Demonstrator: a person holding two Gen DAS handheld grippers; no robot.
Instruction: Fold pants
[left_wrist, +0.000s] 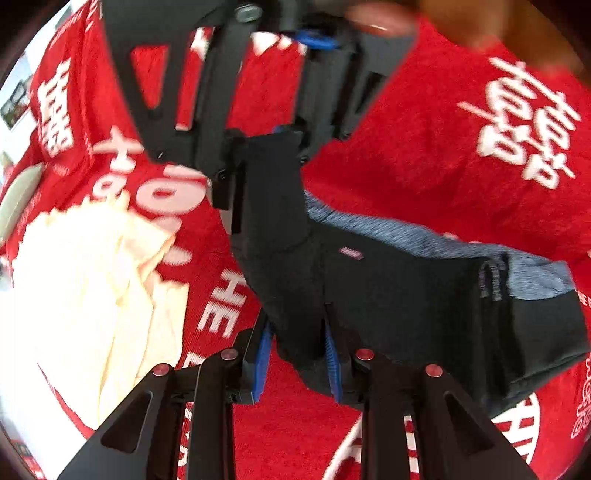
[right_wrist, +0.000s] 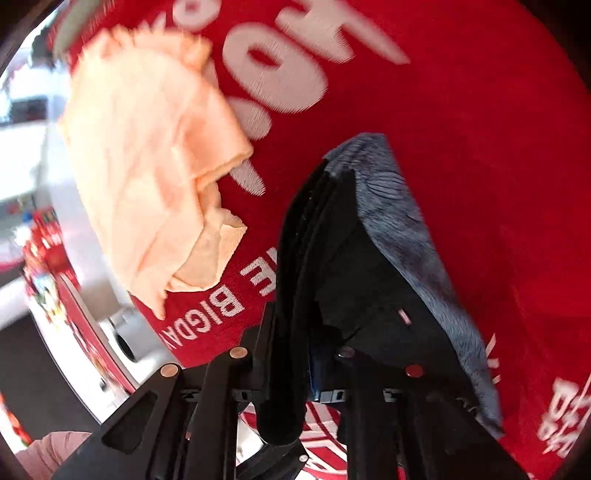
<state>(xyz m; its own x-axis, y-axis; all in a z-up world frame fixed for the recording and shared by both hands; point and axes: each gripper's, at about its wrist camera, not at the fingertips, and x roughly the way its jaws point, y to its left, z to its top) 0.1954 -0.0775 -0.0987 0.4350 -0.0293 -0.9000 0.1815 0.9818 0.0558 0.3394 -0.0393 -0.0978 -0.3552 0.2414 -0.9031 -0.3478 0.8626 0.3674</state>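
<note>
The dark navy pants (left_wrist: 406, 295) with a grey-blue lining are held up off the red cloth. My left gripper (left_wrist: 295, 354) is shut on a fold of the pants fabric between its blue pads. The right gripper (left_wrist: 266, 155) shows opposite it in the left wrist view, clamped on the far end of the same fabric. In the right wrist view my right gripper (right_wrist: 291, 354) is shut on a bunched edge of the pants (right_wrist: 369, 280), which hang to the right with the grey lining (right_wrist: 399, 206) turned outward.
A red tablecloth (left_wrist: 424, 155) with white lettering covers the round table. A crumpled cream cloth (left_wrist: 85, 295) lies at the left, also in the right wrist view (right_wrist: 147, 166). The table's edge (right_wrist: 92, 325) and the floor are at lower left.
</note>
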